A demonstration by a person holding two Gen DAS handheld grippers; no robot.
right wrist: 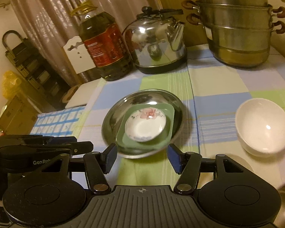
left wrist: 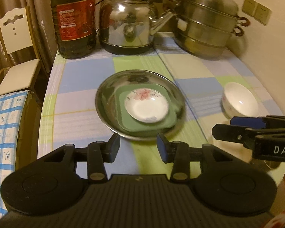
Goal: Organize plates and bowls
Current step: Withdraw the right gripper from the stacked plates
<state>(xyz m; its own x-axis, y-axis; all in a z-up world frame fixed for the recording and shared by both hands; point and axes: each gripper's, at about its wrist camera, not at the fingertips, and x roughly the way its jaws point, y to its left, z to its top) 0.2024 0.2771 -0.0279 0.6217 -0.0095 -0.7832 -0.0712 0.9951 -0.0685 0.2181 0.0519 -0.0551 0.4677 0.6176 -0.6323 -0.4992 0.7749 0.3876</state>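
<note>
Steel, shallow and round, the metal plate (left wrist: 108,102) sits near the middle of the worktop (left wrist: 81,117), on a cloth checked in blue, green and pale lilac. Inside it lies a green square dish (left wrist: 127,121), and on that rests a small white saucer (left wrist: 146,108) with a pink flower painted at its far edge. The three are nested one in another.

To the right of the stack, well apart from it, stands a white bowl (right wrist: 263,128), upright and empty.

The left tool (left wrist: 138,148) hangs just short of the plate's near rim, its blue-padded fingers apart with nothing between them. The right tool (right wrist: 141,157) is likewise spread at the near rim of the plate, gripping nothing; each tool shows in the other's view at the side.

Along the far edge of the worktop stand a large oil bottle (left wrist: 74,19) with a red label, a shiny kettle (left wrist: 129,24) and a stacked steel steamer (left wrist: 209,24) with its lid on. A white chair (left wrist: 17,53) stands beyond the left edge, before a curtain.
</note>
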